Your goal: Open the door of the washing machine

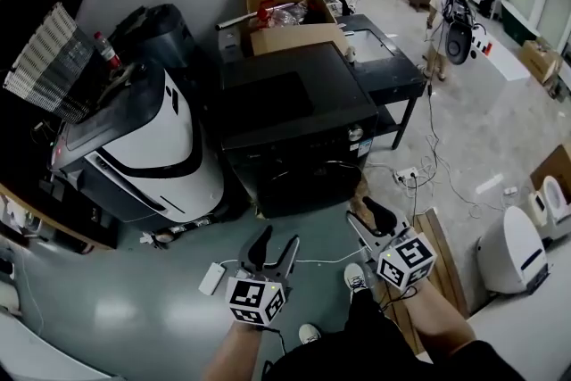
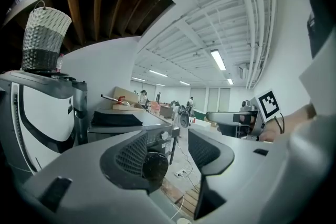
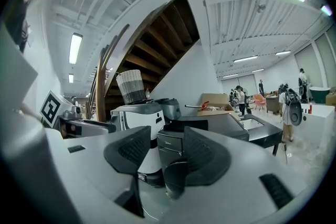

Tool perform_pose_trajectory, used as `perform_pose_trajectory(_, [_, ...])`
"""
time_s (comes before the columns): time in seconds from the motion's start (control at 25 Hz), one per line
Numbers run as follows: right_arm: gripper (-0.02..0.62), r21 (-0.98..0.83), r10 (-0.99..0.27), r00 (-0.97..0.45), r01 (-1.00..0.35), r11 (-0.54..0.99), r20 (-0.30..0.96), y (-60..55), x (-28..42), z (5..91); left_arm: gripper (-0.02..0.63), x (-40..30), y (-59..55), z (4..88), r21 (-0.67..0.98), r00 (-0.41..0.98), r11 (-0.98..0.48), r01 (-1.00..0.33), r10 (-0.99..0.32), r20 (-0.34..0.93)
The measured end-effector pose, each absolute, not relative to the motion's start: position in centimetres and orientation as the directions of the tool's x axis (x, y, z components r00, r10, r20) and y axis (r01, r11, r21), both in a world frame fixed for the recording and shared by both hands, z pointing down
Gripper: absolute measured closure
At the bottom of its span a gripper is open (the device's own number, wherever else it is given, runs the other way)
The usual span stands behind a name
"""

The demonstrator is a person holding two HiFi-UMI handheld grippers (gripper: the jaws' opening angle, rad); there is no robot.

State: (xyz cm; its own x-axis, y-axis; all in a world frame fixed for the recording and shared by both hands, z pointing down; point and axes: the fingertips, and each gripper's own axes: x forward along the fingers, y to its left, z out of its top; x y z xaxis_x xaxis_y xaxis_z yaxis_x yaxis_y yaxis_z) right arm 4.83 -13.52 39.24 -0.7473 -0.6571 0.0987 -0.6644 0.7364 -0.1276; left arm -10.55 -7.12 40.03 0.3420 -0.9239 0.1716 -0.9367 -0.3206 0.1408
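Ahead of the left gripper (image 1: 275, 244) and off to its left stands a white appliance (image 1: 152, 147) with a woven basket (image 1: 49, 62) on top. The left gripper's jaws stand wide apart with nothing between them. The dark washing machine (image 1: 294, 129) sits just ahead of both grippers, its round door (image 1: 308, 178) facing them and seemingly closed, untouched. The right gripper (image 1: 368, 214) is likewise spread wide and empty, with a wooden pallet (image 1: 443, 250) just to its right.
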Motion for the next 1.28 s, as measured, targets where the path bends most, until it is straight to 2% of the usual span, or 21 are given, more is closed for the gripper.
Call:
perform_pose_trajectory(0.4, [0.393,-0.124,-0.558,-0.813,-0.578,0.806,0.167,-24.4,5.3,43.6,0.347,-7.8,-16.7,42.2,0.162,0.301,-0.276,-0.947,-0.940,0.160])
perform_pose_trajectory(1.28, [0.393,-0.153,-0.411,-0.836,-0.489,0.859,0.364,-39.6,5.4,57.7,0.344,-5.9,-29.2,51.5,0.202,0.205,-0.150,-0.968,-0.936,0.287])
